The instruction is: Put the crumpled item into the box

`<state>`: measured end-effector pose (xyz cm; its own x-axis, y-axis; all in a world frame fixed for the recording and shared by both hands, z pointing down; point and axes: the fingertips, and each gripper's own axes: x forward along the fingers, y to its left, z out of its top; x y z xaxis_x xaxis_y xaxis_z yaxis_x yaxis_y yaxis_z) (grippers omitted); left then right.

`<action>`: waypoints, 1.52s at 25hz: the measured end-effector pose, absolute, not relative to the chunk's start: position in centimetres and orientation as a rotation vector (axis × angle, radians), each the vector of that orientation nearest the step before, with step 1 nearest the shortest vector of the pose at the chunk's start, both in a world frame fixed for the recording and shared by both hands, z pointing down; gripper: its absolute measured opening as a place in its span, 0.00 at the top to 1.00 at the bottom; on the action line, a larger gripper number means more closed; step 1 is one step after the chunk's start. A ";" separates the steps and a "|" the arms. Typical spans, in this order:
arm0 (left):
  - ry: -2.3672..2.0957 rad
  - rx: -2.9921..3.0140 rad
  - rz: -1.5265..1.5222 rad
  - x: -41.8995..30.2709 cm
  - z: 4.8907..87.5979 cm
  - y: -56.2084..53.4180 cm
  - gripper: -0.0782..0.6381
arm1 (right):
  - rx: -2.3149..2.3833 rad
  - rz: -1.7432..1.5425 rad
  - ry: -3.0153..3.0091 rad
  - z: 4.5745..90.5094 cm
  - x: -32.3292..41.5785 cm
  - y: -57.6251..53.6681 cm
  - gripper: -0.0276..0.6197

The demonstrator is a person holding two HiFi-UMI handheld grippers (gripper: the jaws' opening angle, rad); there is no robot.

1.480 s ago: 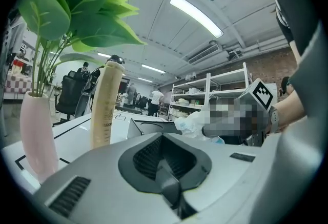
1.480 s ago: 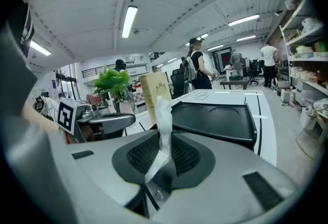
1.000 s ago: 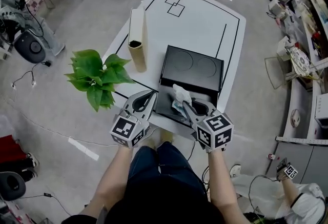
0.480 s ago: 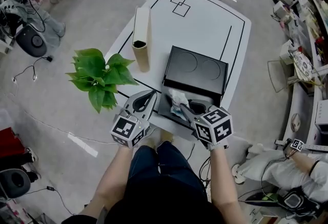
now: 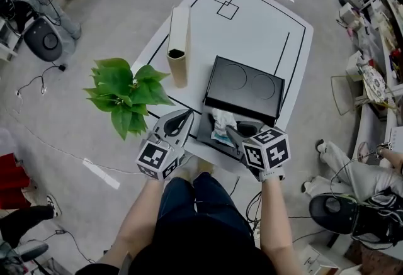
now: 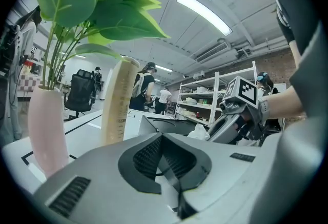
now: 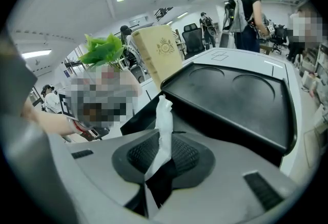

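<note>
No legible text, faint crest print on the beige carton (image 7: 160, 56), too small to read

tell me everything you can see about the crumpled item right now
The crumpled item is a white, creased, tissue-like wad with a bluish-green patch. The right claw is shut on it: the right gripper view shows a twisted white strip rising from between its jaws. It sits in the open mouth of the black box, before the raised lid; whether it touches the box floor cannot be told.
</note>
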<state>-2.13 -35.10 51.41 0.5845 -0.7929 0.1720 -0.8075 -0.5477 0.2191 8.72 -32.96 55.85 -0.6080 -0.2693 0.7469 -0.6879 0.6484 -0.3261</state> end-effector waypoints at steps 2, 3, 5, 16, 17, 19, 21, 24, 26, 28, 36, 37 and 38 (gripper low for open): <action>-1.316 2.543 0.077 -2.2 51.4 -35.2 0.89 | 0.745 0.782 -2.185 55.9 8.8 -33.1 0.84; -1.317 2.543 0.077 -2.2 51.4 -35.2 0.89 | 0.749 0.769 -2.181 56.0 8.8 -33.1 0.84; -1.318 2.543 0.079 -2.2 51.5 -35.2 0.89 | 0.760 0.742 -2.171 56.1 9.0 -33.3 0.84; -1.321 2.530 0.081 -2.4 51.9 -35.2 0.89 | 0.822 0.632 -2.117 56.6 9.9 -34.0 0.78; -1.320 2.529 0.082 -2.4 51.9 -35.1 0.89 | 0.825 0.629 -2.114 56.6 10.0 -34.0 0.78; -1.321 2.527 0.083 -2.4 52.0 -35.1 0.89 | 0.831 0.621 -2.108 56.7 10.1 -34.0 0.76; -1.324 2.526 0.082 -2.4 51.9 -35.1 0.89 | 0.839 0.612 -2.105 56.6 10.2 -34.0 0.76; -1.326 2.525 0.081 -2.5 51.8 -35.1 0.89 | 0.857 0.603 -2.105 56.4 10.4 -34.2 0.76; -1.325 2.525 0.081 -2.4 51.8 -35.0 0.89 | 0.870 0.599 -2.106 56.3 10.6 -34.3 0.76; -1.322 2.525 0.082 -2.4 51.8 -34.9 0.89 | 0.881 0.598 -2.105 56.3 10.7 -34.3 0.76; -1.317 2.525 0.086 -2.2 51.7 -34.5 0.89 | 0.927 0.601 -2.102 56.0 11.5 -34.2 0.72; -1.317 2.526 0.086 -2.1 51.7 -34.4 0.89 | 0.931 0.602 -2.102 56.0 11.6 -34.2 0.72; -1.317 2.526 0.086 -2.1 51.7 -34.3 0.89 | 0.934 0.602 -2.101 56.0 11.7 -34.1 0.72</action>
<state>-2.13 -34.33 51.73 0.5801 -0.7933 0.1850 -0.8106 -0.5397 0.2274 11.68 -34.10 56.05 -0.4560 -0.4227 0.7832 -0.7733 0.6238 -0.1136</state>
